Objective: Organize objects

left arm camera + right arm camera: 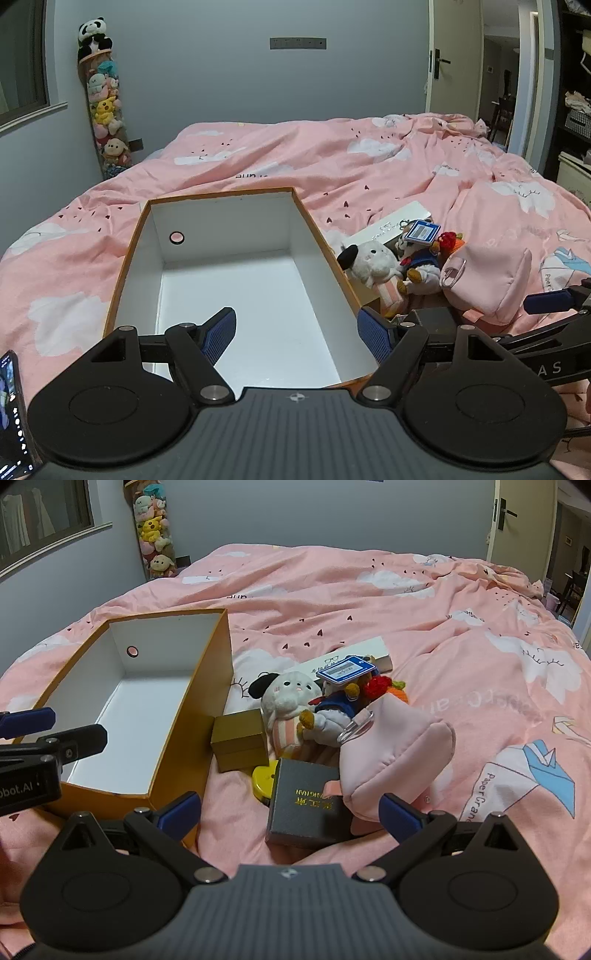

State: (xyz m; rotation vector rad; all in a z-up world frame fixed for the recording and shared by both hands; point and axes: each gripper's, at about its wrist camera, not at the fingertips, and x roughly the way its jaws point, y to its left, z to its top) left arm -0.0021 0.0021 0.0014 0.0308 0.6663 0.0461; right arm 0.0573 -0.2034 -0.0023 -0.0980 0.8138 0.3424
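An open orange box point(314, 225) with a white inside lies on the pink bed; it also shows in the right wrist view point(192, 716). It holds nothing that I can see. My left gripper point(295, 332) is open over the box's near end. My right gripper point(290, 808) is open and empty, just in front of a dark grey box point(306, 805). Beside the dark box lie a pink pouch point(391, 753), a yellow round thing point(263, 777), a gold box point(240, 738), a white plush point(288, 701), a blue-dressed plush with a blue tag point(343, 701) and a long white box point(354, 653).
The pink quilt point(406, 602) covers the whole bed. A tall tube of plush toys point(105, 110) stands in the far left corner. A door point(443, 62) stands open at the far right. A phone point(11, 413) shows at the lower left edge.
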